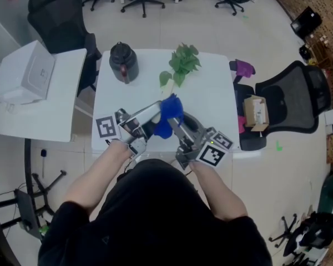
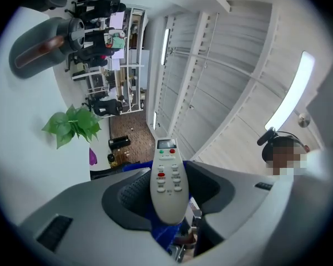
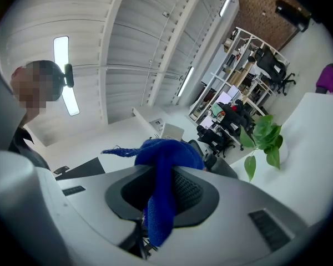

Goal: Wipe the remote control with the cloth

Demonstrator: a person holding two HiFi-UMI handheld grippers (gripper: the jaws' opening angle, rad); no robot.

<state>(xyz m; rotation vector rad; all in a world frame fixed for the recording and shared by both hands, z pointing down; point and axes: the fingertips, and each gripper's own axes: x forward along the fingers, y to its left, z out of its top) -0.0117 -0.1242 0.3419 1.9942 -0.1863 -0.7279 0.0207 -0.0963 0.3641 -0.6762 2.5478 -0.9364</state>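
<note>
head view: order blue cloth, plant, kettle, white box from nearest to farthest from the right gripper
1. blue cloth, clamped in the right gripper itself.
2. plant, behind it, mid-back of the table.
3. kettle, at the back left of that table.
4. white box, on the side table, far left.

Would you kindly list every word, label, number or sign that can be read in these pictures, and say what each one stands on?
No text can be read in any view.
On the remote control: print beside its buttons, too small and blurred to read.
On the cardboard box: any print is too small to read.
On the square markers: black-and-white patterns only, no letters.
</note>
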